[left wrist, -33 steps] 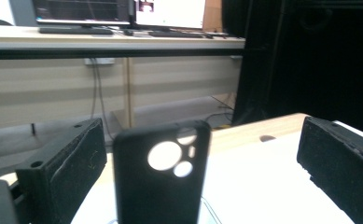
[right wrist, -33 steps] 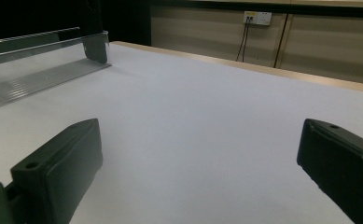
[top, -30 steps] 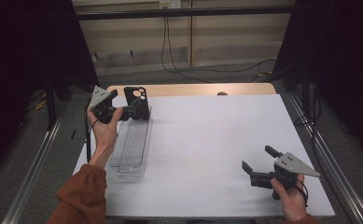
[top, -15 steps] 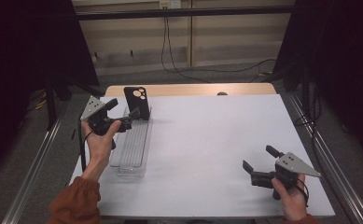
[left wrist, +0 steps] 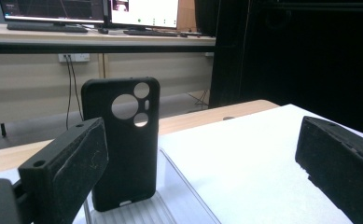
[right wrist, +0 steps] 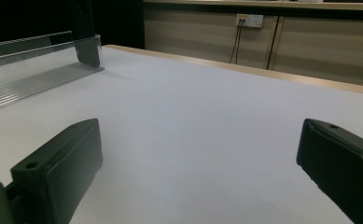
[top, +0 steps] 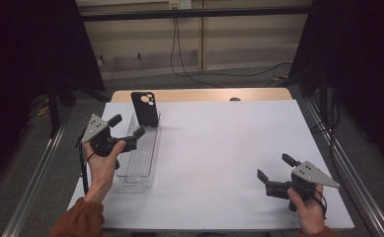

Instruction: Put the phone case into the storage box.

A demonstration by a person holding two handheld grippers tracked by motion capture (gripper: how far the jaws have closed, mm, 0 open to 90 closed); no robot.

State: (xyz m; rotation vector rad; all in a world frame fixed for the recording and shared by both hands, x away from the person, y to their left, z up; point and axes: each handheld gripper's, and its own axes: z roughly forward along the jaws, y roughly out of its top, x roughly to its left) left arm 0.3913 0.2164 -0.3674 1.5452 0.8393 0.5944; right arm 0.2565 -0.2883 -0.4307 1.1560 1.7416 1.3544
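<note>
Standing upright in the clear tray (top: 139,163), phone case (top: 145,108) cutouts uppermost, both grippers agape

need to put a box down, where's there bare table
The white table is bare from the clear tray across to the right gripper, and back to its far edge. Crowded only at left: tray, upright phone case, left gripper.

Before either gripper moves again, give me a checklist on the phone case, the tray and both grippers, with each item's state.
1. Phone case stands upright at the far end of the clear tray: ok.
2. Left gripper open and empty: ok.
3. Left gripper apart from the case, not touching it: ok.
4. Right gripper open and empty, over bare table: ok.
5. What props the case upright: cannot tell.
</note>
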